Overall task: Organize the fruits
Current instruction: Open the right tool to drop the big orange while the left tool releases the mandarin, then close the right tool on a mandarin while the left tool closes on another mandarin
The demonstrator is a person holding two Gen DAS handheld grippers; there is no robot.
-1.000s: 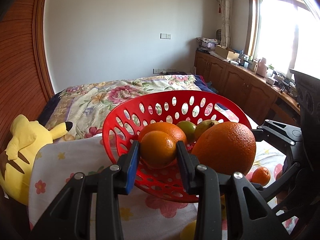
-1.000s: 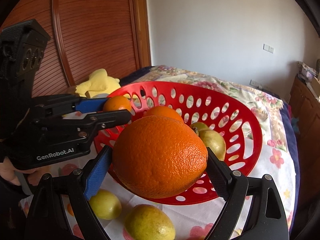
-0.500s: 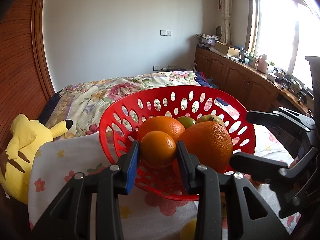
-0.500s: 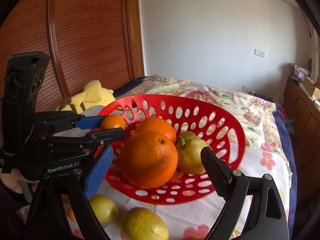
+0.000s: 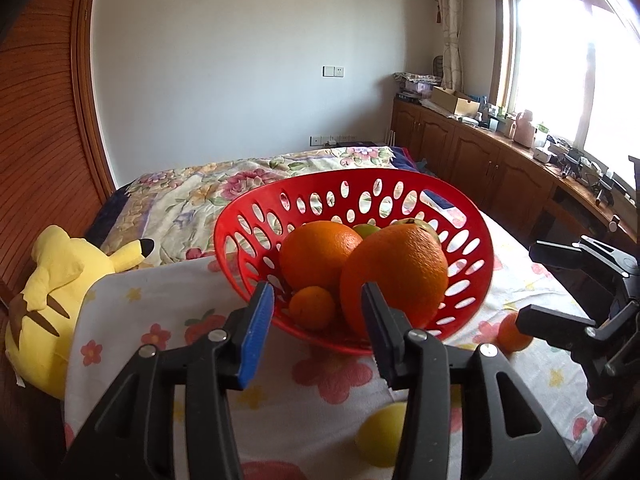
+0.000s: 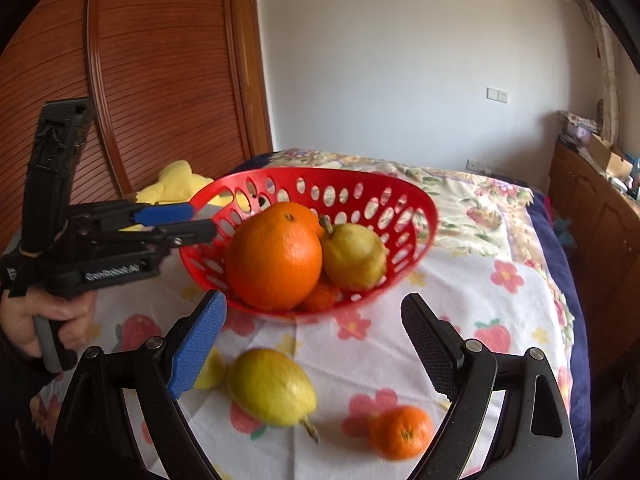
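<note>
A red perforated basket (image 5: 256,208) (image 6: 320,176) sits on the flowered cloth and holds a big orange (image 5: 394,272) (image 6: 274,258), a second orange (image 5: 320,254), a yellow-green pear (image 6: 352,254) and a small mandarin (image 5: 312,306). My left gripper (image 5: 316,308) (image 6: 202,219) is at the basket's near rim. Its jaws are opening, and the mandarin rests in the basket beyond them, untouched. My right gripper (image 6: 316,320) (image 5: 528,284) stands open and empty in front of the basket. On the cloth lie a pear (image 6: 272,386), a mandarin (image 6: 400,432) (image 5: 514,332) and a yellow fruit (image 6: 210,368) (image 5: 380,436).
A yellow plush toy (image 5: 52,292) lies at the cloth's left edge, against a wooden wardrobe (image 6: 152,80). A flowered quilt (image 5: 240,184) covers the bed behind the basket. Wooden cabinets (image 5: 480,160) run under the window on the right. A person's hand (image 6: 48,316) holds the left gripper's handle.
The right gripper let the big orange go into the basket and drew back. The left gripper opened, left the small mandarin in the basket and pulled back a little.
</note>
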